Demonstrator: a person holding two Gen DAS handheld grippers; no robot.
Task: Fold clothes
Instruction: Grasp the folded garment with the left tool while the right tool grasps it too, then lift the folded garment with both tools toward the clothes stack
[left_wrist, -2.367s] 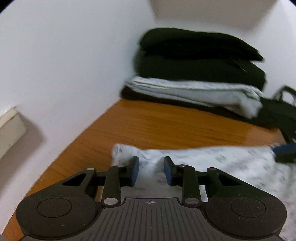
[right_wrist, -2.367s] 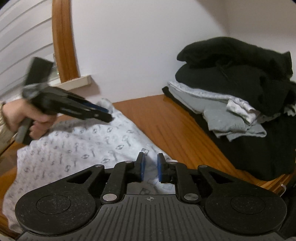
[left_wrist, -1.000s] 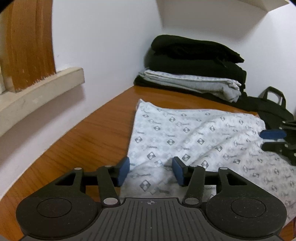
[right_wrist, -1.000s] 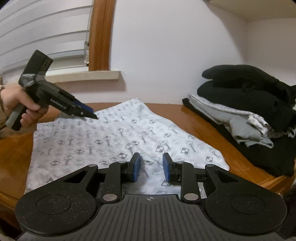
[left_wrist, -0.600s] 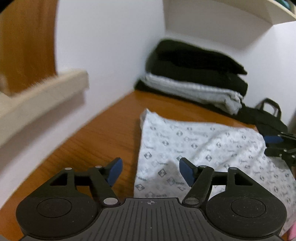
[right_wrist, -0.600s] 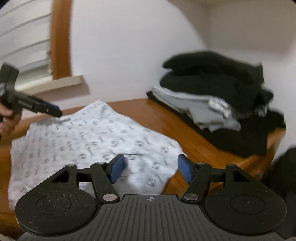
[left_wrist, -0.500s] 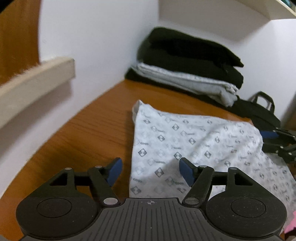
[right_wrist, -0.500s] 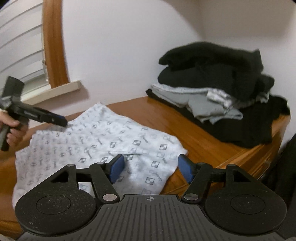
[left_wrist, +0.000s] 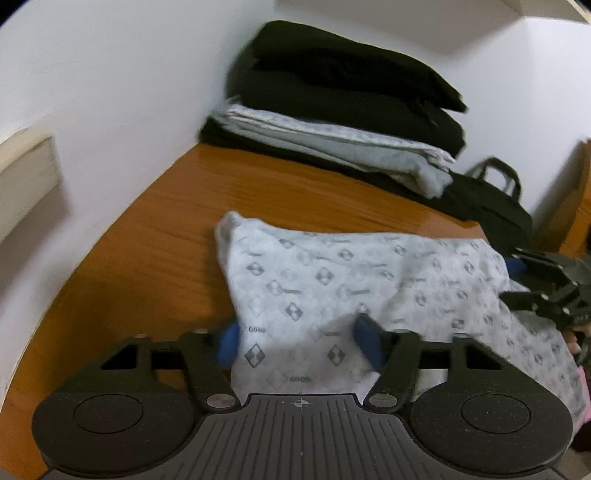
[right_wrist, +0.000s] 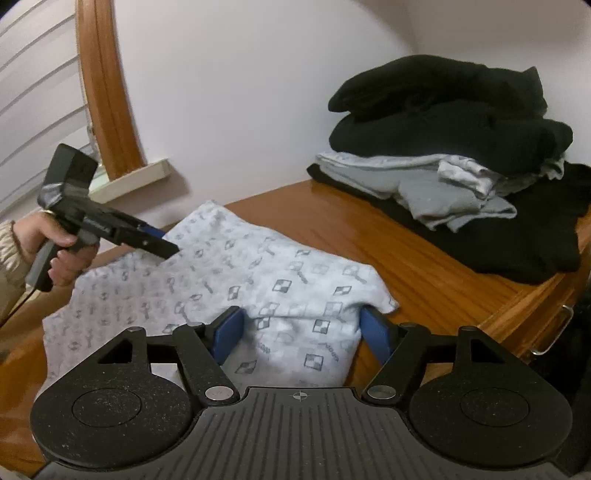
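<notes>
Your left gripper (left_wrist: 297, 345) and right gripper (right_wrist: 301, 330) both gape wide, straddling near edges of the patterned garment (right_wrist: 229, 280) lying flat on the tabletop (left_wrist: 155, 251).

The only lettering is on the white patterned garment (left_wrist: 332, 280), printed between its grey checkered diamonds: just ahead of the left gripper (left_wrist: 299, 345), beside its left pad, a small word looks like "GOOO", and a similar one sits close to the gripper body, though blur keeps both uncertain. In the right wrist view the same small words on the garment (right_wrist: 295, 295) between the right gripper's (right_wrist: 301, 332) pads are too smeared to read.
</notes>
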